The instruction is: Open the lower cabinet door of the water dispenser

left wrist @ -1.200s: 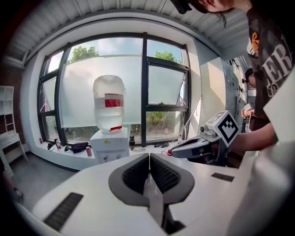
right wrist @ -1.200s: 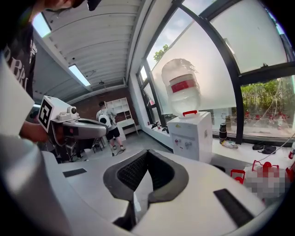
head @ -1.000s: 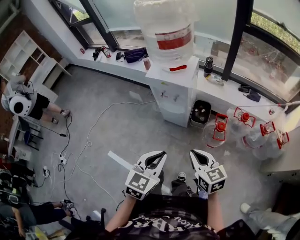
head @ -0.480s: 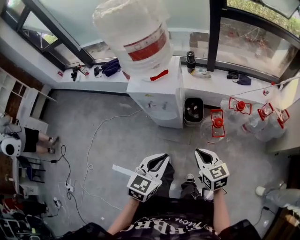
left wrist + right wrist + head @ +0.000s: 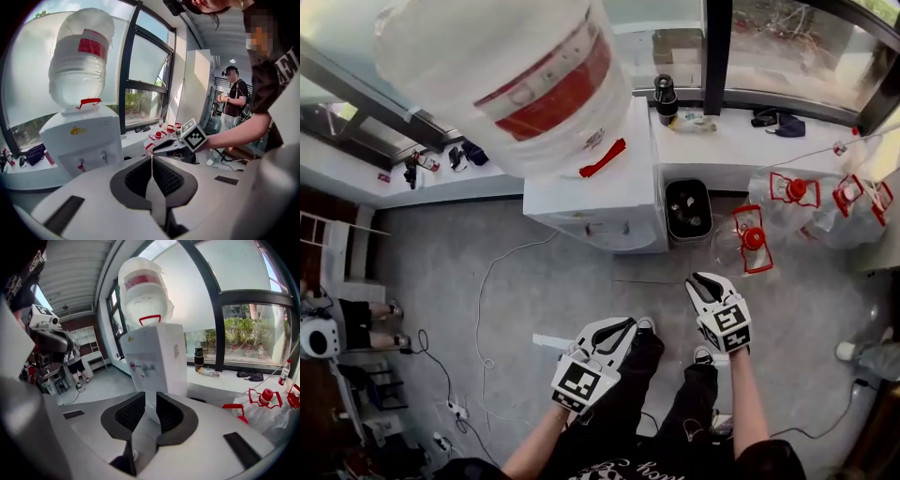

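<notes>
The dispenser (image 5: 157,359) is standing upright straight ahead of the right gripper (image 5: 701,279), the nearer one, its lower front lining up with the jaws' gap. The body is mostly hiding the door, so open or shut I cannot tell. Those jaws have just been opening, slightly apart, nothing between. The left gripper (image 5: 621,328), jaws together and empty, is hanging farther back, the dispenser ahead to its left.

Nothing legible (logo (image 5: 77,131) on water dispenser (image 5: 91,145) blurs).

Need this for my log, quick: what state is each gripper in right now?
Left gripper: closed, holding nothing.
Right gripper: open, jaws have just been opening, nothing between them.
</notes>
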